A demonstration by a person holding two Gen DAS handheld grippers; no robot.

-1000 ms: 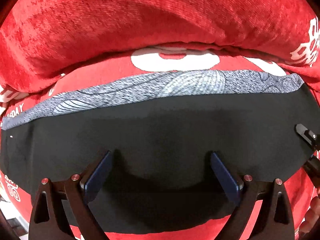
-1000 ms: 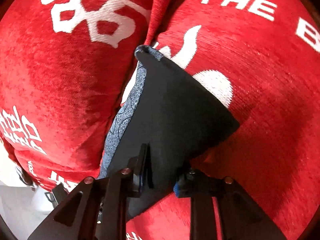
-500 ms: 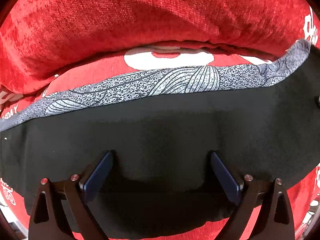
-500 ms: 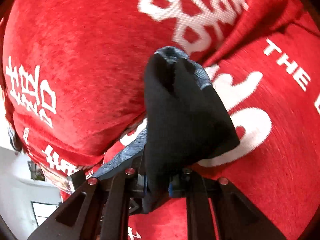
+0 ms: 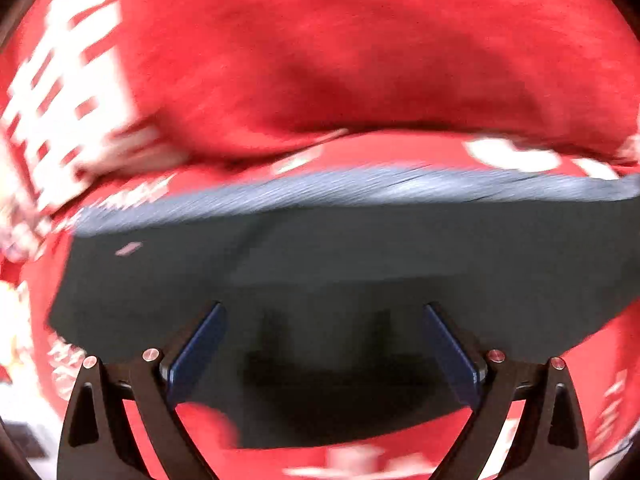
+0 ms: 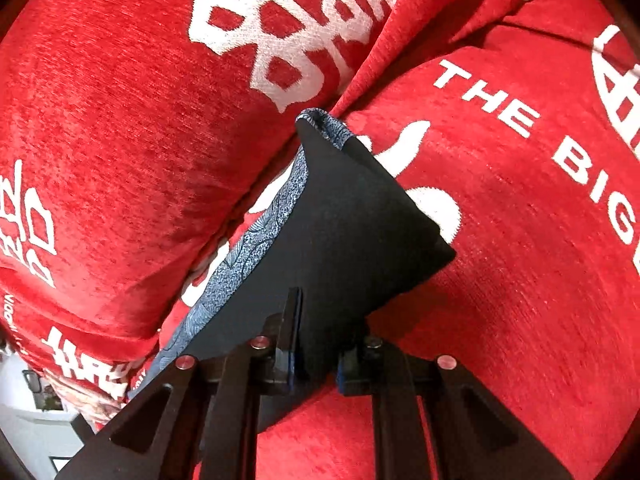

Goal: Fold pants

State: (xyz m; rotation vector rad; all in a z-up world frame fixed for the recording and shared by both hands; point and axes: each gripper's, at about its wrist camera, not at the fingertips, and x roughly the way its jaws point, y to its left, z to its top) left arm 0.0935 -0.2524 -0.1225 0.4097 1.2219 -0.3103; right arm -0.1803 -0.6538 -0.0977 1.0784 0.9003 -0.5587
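The black pants (image 5: 340,264) lie folded on a red sofa seat, with a grey patterned waistband (image 5: 360,192) along the far edge. My left gripper (image 5: 322,320) is open over the near part of the black cloth, its blue pads (image 5: 196,352) wide apart; this view is motion-blurred. My right gripper (image 6: 316,328) is shut on a raised fold of the black pants (image 6: 348,232), and the patterned band (image 6: 264,232) runs down its left side.
The red sofa seat cushion (image 6: 520,240) carries white lettering. A red back cushion (image 6: 120,120) with white characters rises right behind the pants, also in the left wrist view (image 5: 320,60). A pale floor area (image 6: 36,432) shows at lower left.
The left gripper has swung sideways, blurring its view, and stays open. The right gripper still grips the fold and has lowered it toward the seat.
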